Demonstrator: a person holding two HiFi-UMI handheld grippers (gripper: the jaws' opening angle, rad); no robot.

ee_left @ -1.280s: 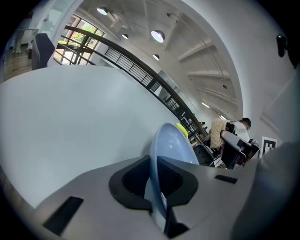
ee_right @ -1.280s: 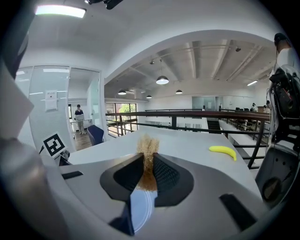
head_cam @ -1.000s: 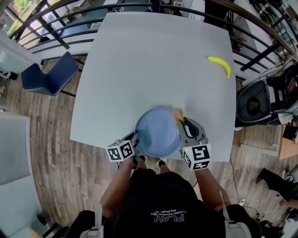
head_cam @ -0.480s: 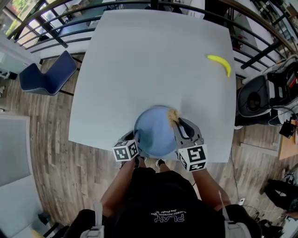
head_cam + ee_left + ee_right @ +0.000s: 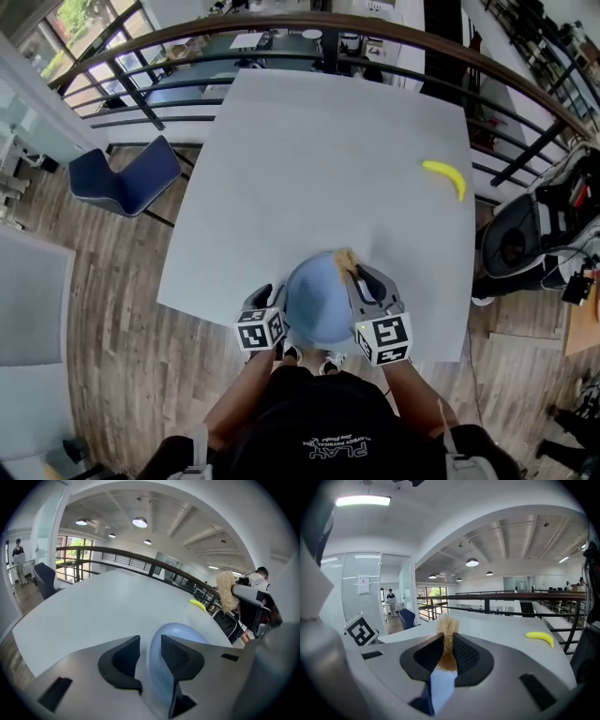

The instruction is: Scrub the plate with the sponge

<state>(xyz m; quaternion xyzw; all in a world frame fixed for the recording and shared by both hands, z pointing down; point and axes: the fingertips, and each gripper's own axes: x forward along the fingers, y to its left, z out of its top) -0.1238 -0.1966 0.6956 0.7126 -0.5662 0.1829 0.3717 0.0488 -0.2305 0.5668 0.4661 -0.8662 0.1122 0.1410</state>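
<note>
While the blue plate (image 5: 321,300) sits at the white table's (image 5: 319,159) near edge, the left gripper (image 5: 150,641) is spreading its jaws, with the plate's left rim between them. The right gripper (image 5: 449,641) pinches the tan sponge (image 5: 448,625) by the plate's far right rim. Wide bare tabletop lies beyond. A banana (image 5: 444,176) is near the right edge. Railing (image 5: 281,26) runs past the far edge, blue chair (image 5: 127,178) at left. The shirt (image 5: 328,412) print, upside down, reads PLAY.

A round blue plate (image 5: 319,302) is at the near edge of a square white table (image 5: 309,159), with a tan fibrous sponge (image 5: 345,258) at its far right rim. A yellow banana (image 5: 444,175) lies far right on the table; a blue chair (image 5: 127,176) stands left of it.
</note>
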